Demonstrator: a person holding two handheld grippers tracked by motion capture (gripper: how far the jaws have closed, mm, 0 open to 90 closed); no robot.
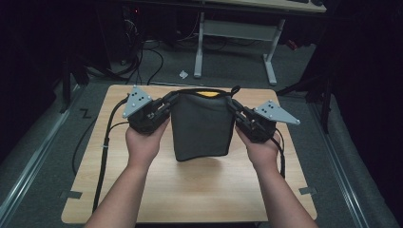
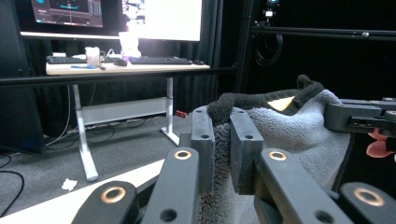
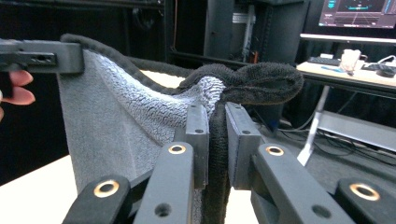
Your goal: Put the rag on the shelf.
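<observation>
High view | left claw point(image 1: 172, 99), right claw point(image 1: 231, 105) pinch grey towel point(image 1: 202, 126) corners

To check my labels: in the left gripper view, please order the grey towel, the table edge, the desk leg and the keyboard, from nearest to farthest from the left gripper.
1. Grey towel, pinched between the left gripper jaws.
2. Table edge, lower left.
3. Desk leg, left, on the floor.
4. Keyboard, on the far desk.

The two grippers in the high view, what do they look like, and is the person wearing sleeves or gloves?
Both the left gripper and the right gripper have black bodies, each topped by a grey three-cornered plate dotted with small holes. A black cable trails from each one. In the gripper views, the black arm links carry brass-coloured rivets, and the flat dark fingers have small screw holes. The forearms are bare, with no sleeves or gloves.
</observation>
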